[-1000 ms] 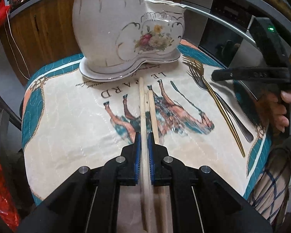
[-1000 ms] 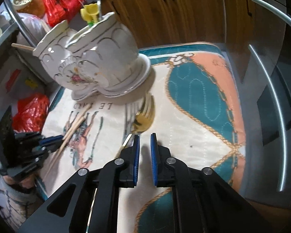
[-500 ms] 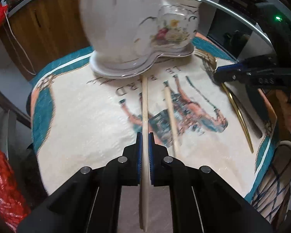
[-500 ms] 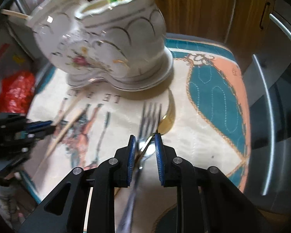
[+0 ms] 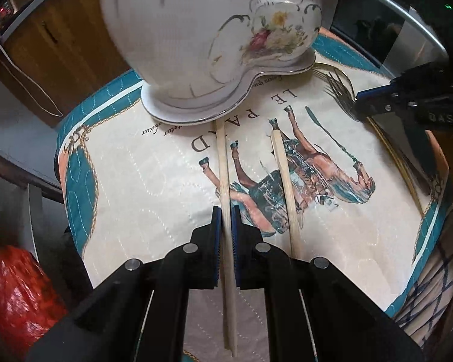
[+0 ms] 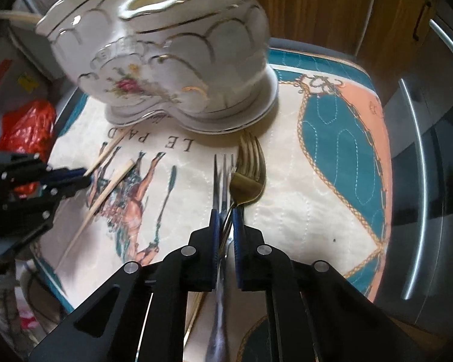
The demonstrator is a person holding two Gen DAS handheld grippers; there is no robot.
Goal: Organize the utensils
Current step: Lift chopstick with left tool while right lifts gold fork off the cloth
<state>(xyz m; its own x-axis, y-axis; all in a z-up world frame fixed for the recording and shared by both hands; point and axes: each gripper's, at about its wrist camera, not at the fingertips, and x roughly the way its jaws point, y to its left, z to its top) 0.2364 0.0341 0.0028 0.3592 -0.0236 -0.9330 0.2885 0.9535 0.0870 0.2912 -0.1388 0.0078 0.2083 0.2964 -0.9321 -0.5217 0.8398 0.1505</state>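
My left gripper is shut on one wooden chopstick, which points at the white floral ceramic holder. The second chopstick lies on the cloth just to its right. My right gripper is shut on the silver fork, tines toward the holder. The gold fork lies on the cloth beside it, touching the silver one. The right gripper also shows in the left wrist view, over the fork tines. The left gripper shows at the left edge of the right wrist view.
A printed horse cloth covers the small table. The holder has green and yellow items standing in one compartment. Red bags sit low at the left. Wooden cabinets and an oven front surround the table.
The left gripper lifted one chopstick apart from the other and moved nearer the holder. The right gripper moved onto the silver fork and closed on it.
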